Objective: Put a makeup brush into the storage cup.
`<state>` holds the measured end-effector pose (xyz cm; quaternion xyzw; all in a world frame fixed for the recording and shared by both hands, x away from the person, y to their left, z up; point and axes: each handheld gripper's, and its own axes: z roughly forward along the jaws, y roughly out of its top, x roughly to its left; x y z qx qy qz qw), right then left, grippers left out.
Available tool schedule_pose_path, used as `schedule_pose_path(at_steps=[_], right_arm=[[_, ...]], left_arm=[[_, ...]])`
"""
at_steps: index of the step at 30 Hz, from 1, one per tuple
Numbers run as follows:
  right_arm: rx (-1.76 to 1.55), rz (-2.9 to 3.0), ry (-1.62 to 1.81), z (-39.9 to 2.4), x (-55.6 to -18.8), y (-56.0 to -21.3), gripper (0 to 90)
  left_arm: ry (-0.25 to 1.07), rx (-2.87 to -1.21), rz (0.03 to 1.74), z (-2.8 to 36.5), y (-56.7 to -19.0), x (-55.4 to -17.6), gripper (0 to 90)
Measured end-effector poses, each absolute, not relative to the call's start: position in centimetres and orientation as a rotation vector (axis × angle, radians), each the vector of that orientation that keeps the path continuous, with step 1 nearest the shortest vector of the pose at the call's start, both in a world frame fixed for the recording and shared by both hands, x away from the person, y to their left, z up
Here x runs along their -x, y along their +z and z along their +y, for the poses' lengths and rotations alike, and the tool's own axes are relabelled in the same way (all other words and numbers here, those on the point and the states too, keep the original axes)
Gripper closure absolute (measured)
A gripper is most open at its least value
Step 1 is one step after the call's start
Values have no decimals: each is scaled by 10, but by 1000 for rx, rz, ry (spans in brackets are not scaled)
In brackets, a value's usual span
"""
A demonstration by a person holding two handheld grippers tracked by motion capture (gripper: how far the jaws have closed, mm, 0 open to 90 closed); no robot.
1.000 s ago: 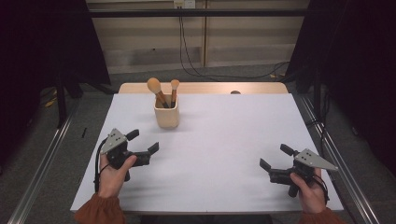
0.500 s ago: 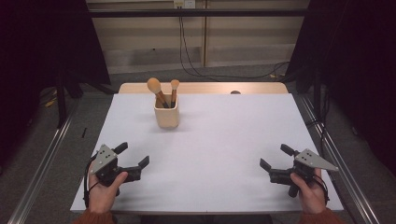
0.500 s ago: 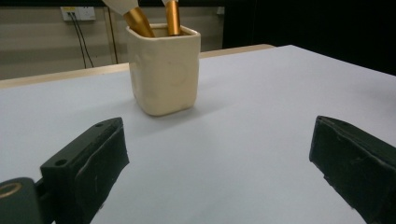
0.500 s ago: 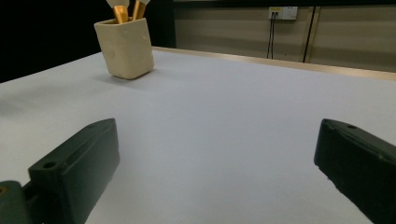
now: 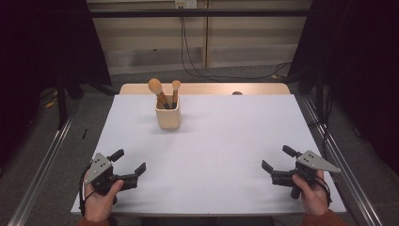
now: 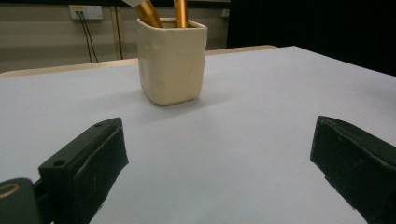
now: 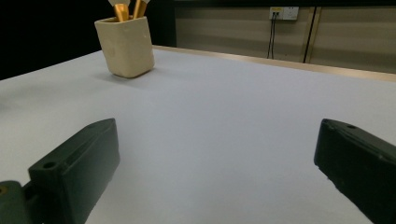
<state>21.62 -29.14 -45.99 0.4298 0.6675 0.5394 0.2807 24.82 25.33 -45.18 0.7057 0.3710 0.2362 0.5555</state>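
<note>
My left claw point(image 5: 128, 161) and right claw point(image 5: 277, 157) both gape wide over the white tabletop point(image 5: 221, 141), well apart from the cream cup point(image 5: 168, 117) holding two brushes point(image 5: 160, 92).

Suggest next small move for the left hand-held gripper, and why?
Probably ease the left hand-held gripper forward toward the cup. Its jaws stand open and empty at the near table edge, the cup with two brushes sits upright well ahead, with bare white tabletop between.
</note>
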Motion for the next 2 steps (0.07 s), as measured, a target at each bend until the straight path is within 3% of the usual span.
schedule_pose_path(at_steps=[2], right_arm=[[-1155, 1788, 1445, -292, -217, -460, 0]], left_arm=[[573, -1674, 880, 251, -451, -248, 36]])
